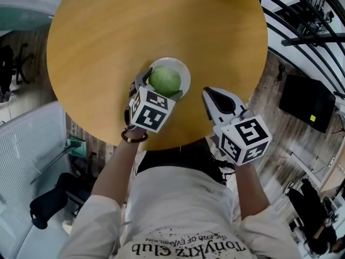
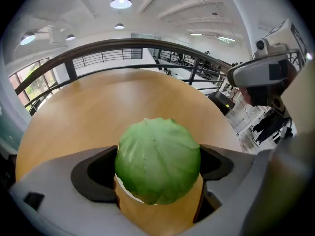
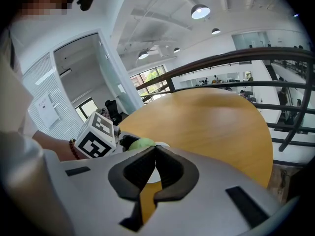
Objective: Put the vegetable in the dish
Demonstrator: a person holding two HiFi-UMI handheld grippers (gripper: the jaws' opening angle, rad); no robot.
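A round green cabbage hangs just over a small white dish on the round wooden table. My left gripper is shut on the cabbage, one jaw against each side. In the left gripper view the cabbage fills the gap between the jaws, and a sliver of the dish shows below it. My right gripper is shut and holds nothing, to the right of the dish near the table's front edge. From the right gripper view the cabbage peeks over the closed jaws.
The table's front edge lies close to the person's body. A dark railing runs along the right. The far half of the tabletop carries nothing else.
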